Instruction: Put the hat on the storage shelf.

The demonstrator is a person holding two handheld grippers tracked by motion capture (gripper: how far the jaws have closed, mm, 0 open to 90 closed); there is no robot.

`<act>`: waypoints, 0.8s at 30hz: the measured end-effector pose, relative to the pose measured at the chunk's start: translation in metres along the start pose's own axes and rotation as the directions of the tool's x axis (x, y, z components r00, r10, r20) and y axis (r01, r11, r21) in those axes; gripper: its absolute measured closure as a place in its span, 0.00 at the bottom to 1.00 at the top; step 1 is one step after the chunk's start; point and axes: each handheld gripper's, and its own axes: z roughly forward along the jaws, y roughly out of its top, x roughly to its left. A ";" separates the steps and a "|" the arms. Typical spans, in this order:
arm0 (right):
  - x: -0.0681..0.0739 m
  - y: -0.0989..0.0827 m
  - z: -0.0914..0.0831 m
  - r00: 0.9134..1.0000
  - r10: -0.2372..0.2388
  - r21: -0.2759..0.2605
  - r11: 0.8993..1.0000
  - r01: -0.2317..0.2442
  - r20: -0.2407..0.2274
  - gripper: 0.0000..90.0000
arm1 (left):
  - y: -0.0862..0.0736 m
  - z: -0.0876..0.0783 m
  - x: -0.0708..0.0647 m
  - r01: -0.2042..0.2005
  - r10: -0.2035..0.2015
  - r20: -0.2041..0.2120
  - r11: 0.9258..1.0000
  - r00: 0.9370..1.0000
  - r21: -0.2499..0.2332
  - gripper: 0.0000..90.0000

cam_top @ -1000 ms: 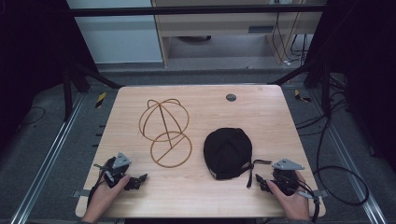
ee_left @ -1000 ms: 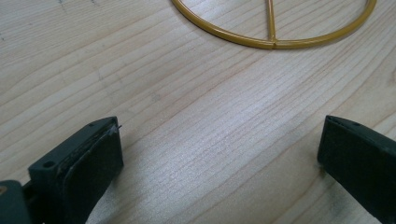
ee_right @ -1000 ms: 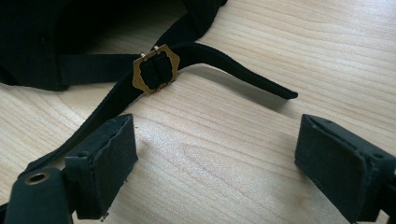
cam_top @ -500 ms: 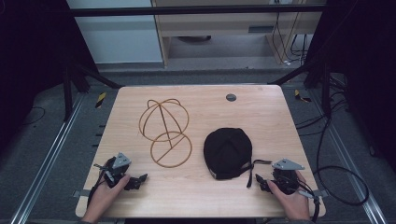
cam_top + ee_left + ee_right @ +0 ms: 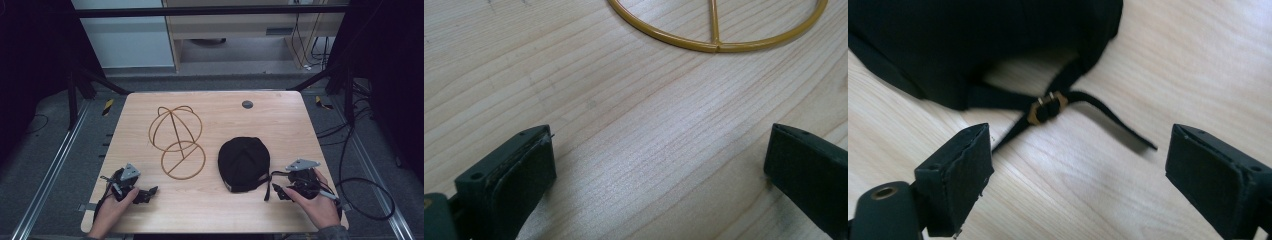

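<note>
left gripper (image 5: 145, 194): jaws wide apart, resting on table (image 5: 210, 210) near edge, nothing between | right gripper (image 5: 278, 192): jaws wide apart, just short of strap buckle (image 5: 1047, 106) | black cap (image 5: 244, 162): flat on table, right of centre | gold wire hat stand (image 5: 177, 141): beyond left gripper

The black cap (image 5: 973, 45) and wire stand (image 5: 719, 30) are cut off by the frame's top edge.

We see a pale wood table (image 5: 280, 120) on grey carpet (image 5: 45, 160). Behind it stand a white cabinet (image 5: 125, 40) and a wooden shelf (image 5: 240, 25). Cables (image 5: 360, 165) trail at right.
</note>
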 end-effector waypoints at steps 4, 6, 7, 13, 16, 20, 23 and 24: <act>0.001 0.012 -0.003 0.999 -0.032 0.034 0.999 0.032 0.003 0.12 | 0.000 0.000 0.000 0.000 0.000 0.000 1.000 1.000 0.000 0.00; 0.002 0.024 -0.003 0.998 -0.059 0.069 0.996 0.060 -0.007 0.13 | 0.000 0.000 0.000 0.000 0.000 0.001 1.000 1.000 0.000 0.00; 0.002 0.027 -0.003 0.998 -0.059 0.075 0.995 0.059 -0.013 0.13 | 0.000 0.000 0.000 0.000 0.000 0.001 1.000 1.000 0.000 0.00; 0.004 0.055 -0.005 0.993 -0.118 0.139 0.983 0.121 -0.029 0.16 | 0.000 0.000 0.000 0.000 0.000 0.000 1.000 1.000 0.000 0.00; 0.006 0.072 -0.007 0.988 -0.147 0.153 0.976 0.153 -0.050 0.18 | 0.000 0.000 0.000 0.000 0.000 0.002 1.000 1.000 0.000 0.00; 0.013 0.095 -0.008 0.975 -0.211 0.174 0.960 0.220 -0.071 0.22 | 0.000 0.000 0.000 -0.002 0.002 0.002 1.000 1.000 0.001 0.00; 0.018 0.111 -0.010 0.967 -0.247 0.156 0.955 0.253 -0.056 0.26 | 0.000 0.000 0.000 -0.002 0.002 0.002 1.000 1.000 0.001 0.00; 0.020 0.116 -0.011 0.966 -0.248 0.144 0.956 0.255 -0.067 0.27 | 0.000 0.000 0.000 -0.002 0.002 0.002 1.000 1.000 0.001 0.00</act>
